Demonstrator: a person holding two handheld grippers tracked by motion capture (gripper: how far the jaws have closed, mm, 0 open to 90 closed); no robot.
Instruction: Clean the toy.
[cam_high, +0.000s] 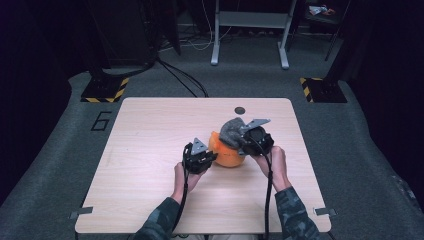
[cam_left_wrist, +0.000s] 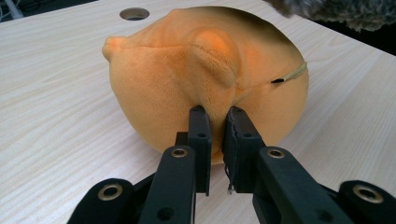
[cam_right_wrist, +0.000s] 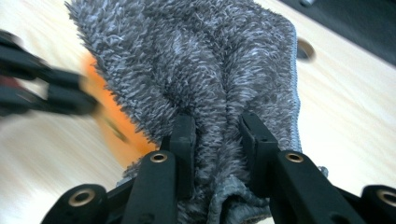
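Orange plush toy pinched by left hand-held gripper; grey towel clamped in right hand-held gripper.

Dark camouflage sleeves; each black hand-held gripper bears a grey three-cornered plate, brass-ringed screws and a trailing black cable.

A light wooden table with a round hole near its far edge is set on grey carpet. A painted numeral 6 is seen at its left. Hazard-striped bases and a white frame are placed behind.
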